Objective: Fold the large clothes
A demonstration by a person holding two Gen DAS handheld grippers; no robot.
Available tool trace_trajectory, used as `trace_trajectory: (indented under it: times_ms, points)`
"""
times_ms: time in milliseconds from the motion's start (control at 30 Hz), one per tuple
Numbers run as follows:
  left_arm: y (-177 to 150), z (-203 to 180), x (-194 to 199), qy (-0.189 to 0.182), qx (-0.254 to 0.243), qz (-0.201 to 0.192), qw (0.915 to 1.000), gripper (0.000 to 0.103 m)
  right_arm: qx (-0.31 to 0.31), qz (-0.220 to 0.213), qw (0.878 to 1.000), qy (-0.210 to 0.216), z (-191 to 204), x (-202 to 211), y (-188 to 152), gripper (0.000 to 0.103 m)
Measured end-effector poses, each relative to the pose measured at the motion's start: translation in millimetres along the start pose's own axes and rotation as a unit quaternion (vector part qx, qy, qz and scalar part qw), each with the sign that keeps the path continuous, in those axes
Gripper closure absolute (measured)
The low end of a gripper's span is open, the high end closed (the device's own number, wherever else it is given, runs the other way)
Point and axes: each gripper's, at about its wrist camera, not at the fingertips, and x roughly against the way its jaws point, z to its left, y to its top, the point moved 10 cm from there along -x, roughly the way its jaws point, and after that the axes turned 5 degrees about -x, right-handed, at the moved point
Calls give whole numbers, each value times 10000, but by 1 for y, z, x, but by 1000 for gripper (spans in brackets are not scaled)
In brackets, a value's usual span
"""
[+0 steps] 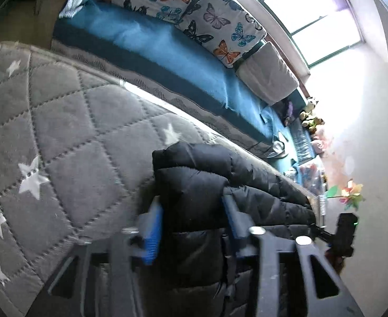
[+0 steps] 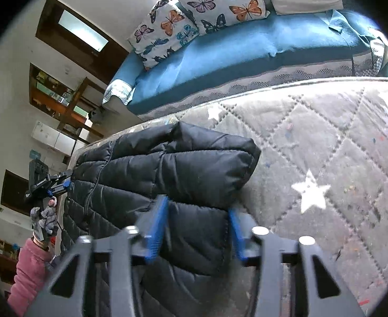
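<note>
Left wrist view showed the left gripper point(image 1: 191, 227) clamped on a puffy black quilted jacket point(image 1: 220, 185) – folded on a grey star-stitched bedspread point(image 1: 62, 121); the right gripper point(image 2: 198, 227) pinched its other end.

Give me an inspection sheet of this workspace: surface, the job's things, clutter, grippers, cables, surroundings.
Surface: grey quilted cover with white stars.
Job's things: black puffer jacket, folded over on itself, lying on the cover.
Clutter: nothing seen on the cover apart from the jacket.
Grippers: left gripper and right gripper each have a jacket edge between the blue pads, which press on it.
Cables: nothing seen; a thin cord lies on the jacket.
Surroundings: blue sofa with butterfly cushions, bright window, shelves, pink sleeve of the person.
</note>
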Motion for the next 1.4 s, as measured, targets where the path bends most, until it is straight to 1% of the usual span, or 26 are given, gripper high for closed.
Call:
trace_trajectory:
  times_ms: [33,67,100,133,300,433,533,567,633,700,733,767,833,867,933,1000,1033,1100,1167,1233,1333,1367,1400]
  points:
    - [0,-7,1,166,-189,-53,9997,81,11,-36,10000,21,3,3,-1,73]
    - [-1,-14,4,278,-311,-118,9991,85,25,-78,9999,59,7,7,-1,78]
    - [-2,-20,7,298,-380,-169,9987,89,94,-126,9998,86,14,15,-2,80]
    - [-2,-30,15,264,-476,-265,9982,90,180,-208,9996,106,21,22,-2,81]
    - [-3,-78,69,75,-651,-625,9959,91,653,-414,9969,135,64,67,-13,84]
    - [-18,-117,128,-117,-839,-926,9921,92,1230,-588,9907,15,105,116,-40,85]
    - [-38,-133,177,-273,-956,-1118,9887,92,1492,-724,9861,-27,128,147,-66,85]
    - [-50,-141,196,-292,-1026,-1203,9870,92,1591,-770,9842,-66,135,157,-76,85]
    - [-74,-147,229,-378,-1082,-1314,9847,92,1774,-871,9802,-134,148,176,-92,85]
    - [-101,-148,261,-442,-1135,-1419,9824,92,1927,-962,9764,-156,161,197,-116,85]
    - [-115,-148,275,-490,-1173,-1464,9810,92,1980,-990,9750,-183,165,201,-119,85]
    - [-130,-147,288,-520,-1191,-1514,9799,92,2078,-1053,9721,-259,169,209,-131,85]
    - [-162,-142,314,-572,-1211,-1575,9784,92,2258,-1127,9672,-277,176,221,-155,85]
    - [-181,-139,325,-586,-1219,-1616,9775,92,2298,-1150,9659,-308,178,219,-159,85]
    - [-219,-128,345,-644,-1189,-1628,9774,92,2418,-1170,9627,-313,181,224,-184,85]
    - [-250,-118,356,-663,-1128,-1638,9778,92,2505,-1193,9600,-384,180,226,-199,85]
    - [-269,-113,362,-688,-1098,-1660,9776,92,2552,-1218,9584,-384,178,227,-214,85]
    - [-303,-103,368,-660,-1074,-1704,9773,92,2575,-1247,9573,-409,179,229,-229,85]
    - [-338,-93,372,-676,-1016,-1738,9772,92,2634,-1242,9558,-403,172,226,-254,85]
    - [-366,-82,370,-659,-935,-1732,9782,92,2674,-1195,9551,-439,169,222,-269,85]
    - [-414,-64,362,-712,-753,-1649,9808,92,2784,-1164,9521,-501,159,213,-304,85]
    - [-423,-60,359,-707,-723,-1630,9814,92,2728,-1151,9541,-443,154,209,-314,84]
    - [-435,-55,356,-686,-688,-1603,9823,92,2712,-1139,9546,-476,149,205,-319,84]
